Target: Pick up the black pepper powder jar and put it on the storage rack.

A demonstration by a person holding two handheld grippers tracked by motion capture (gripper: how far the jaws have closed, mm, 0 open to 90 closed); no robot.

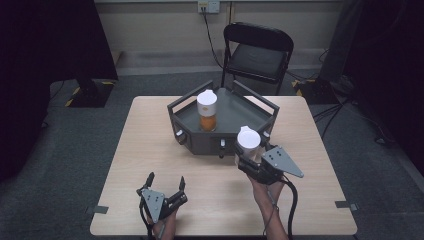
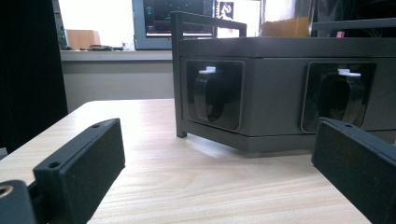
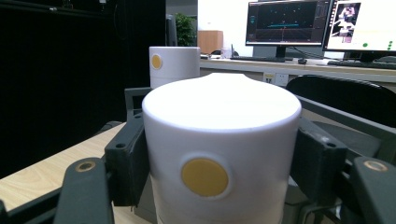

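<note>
My right gripper (image 1: 250, 160) is shut on a white-capped bottle (image 1: 248, 141), held upright just in front of the dark grey tray (image 1: 235, 106). In the right gripper view the white cap with a yellow dot (image 3: 219, 140) sits between the two black jaws of the right gripper (image 3: 219, 158). A second white-capped bottle (image 1: 207, 111) with orange contents stands inside the tray, and appears farther off as the second bottle (image 3: 173, 63). My left gripper (image 1: 166, 179) rests open near the table's front left, empty. From the left gripper (image 2: 217, 140), the tray's front wall (image 2: 275, 93) lies ahead.
The wooden table (image 1: 150, 145) carries the tray, which has raised handle bars and round knobs (image 2: 208, 93) on its front faces. A black folding chair (image 1: 257, 55) stands behind the table. Monitors (image 3: 285, 23) sit on a far desk.
</note>
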